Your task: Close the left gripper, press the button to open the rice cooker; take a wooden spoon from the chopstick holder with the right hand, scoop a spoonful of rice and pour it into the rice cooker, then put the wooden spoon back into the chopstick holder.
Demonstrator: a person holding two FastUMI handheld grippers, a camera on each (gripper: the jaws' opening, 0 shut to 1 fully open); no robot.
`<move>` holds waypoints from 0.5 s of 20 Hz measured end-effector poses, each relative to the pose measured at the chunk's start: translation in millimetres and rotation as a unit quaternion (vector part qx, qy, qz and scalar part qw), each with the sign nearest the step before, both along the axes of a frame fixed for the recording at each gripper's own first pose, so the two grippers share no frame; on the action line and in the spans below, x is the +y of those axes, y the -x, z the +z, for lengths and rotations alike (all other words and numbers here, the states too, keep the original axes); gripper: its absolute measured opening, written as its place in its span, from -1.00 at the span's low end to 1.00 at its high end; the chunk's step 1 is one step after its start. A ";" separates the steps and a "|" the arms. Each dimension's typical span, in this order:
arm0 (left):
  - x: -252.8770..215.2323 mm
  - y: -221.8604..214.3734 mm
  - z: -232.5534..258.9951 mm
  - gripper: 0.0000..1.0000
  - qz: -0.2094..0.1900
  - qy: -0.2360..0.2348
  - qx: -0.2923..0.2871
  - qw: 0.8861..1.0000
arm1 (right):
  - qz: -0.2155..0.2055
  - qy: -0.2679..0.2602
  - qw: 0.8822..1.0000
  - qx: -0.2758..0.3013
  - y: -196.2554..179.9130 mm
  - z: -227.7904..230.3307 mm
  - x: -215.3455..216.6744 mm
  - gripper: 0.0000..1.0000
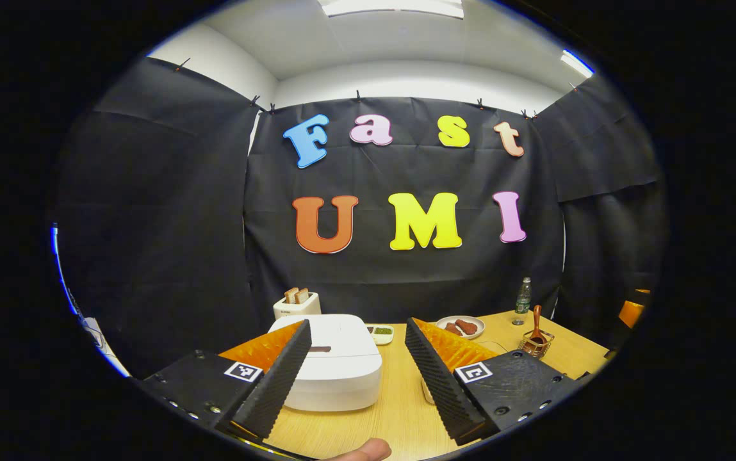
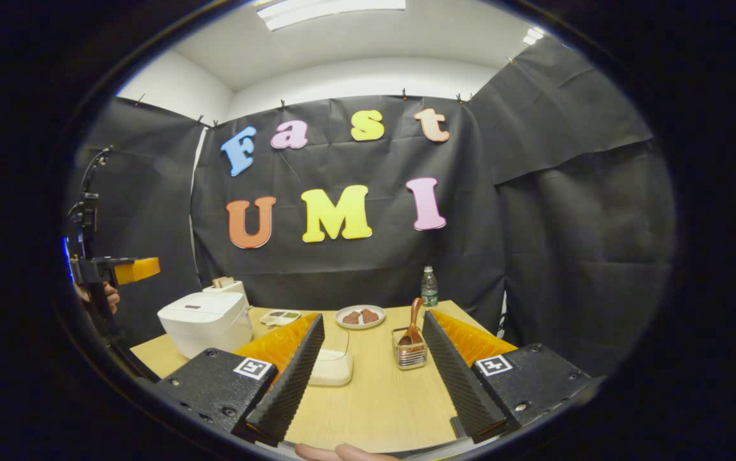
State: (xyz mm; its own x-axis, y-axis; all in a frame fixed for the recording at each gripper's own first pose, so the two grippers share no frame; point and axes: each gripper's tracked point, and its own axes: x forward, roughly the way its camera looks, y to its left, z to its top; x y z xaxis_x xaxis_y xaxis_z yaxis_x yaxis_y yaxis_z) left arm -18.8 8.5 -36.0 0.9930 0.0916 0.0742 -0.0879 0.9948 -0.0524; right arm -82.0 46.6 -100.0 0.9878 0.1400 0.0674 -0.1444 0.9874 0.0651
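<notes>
The left gripper (image 1: 358,368) hangs wide open just before the shut white rice cooker (image 1: 335,371). The right gripper (image 2: 368,371), also wide, faces the wooden spoon (image 2: 414,323) upright in its chopstick holder (image 2: 410,356). Best to close the left fingers fully, then press down squarely on the lid's dark button (image 1: 319,349).

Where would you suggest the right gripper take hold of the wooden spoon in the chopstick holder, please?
Probably on the bare upper handle of the wooden spoon, coming from above. It stands nearly upright, bowl end down inside the wire chopstick holder, so only the handle rises clear of the rim. The right gripper is open and faces it.
</notes>
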 end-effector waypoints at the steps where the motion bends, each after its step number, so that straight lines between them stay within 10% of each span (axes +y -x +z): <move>1: -3.2 6.8 5.1 0.88 0.002 0.007 -0.013 1.000 | -0.001 -0.002 1.000 -0.003 1.7 2.7 -1.9 1.00; 10: -56.3 49.3 -9.2 0.88 -0.042 0.014 -0.025 0.999 | -0.010 0.000 0.999 -0.031 28.4 26.5 -16.6 1.00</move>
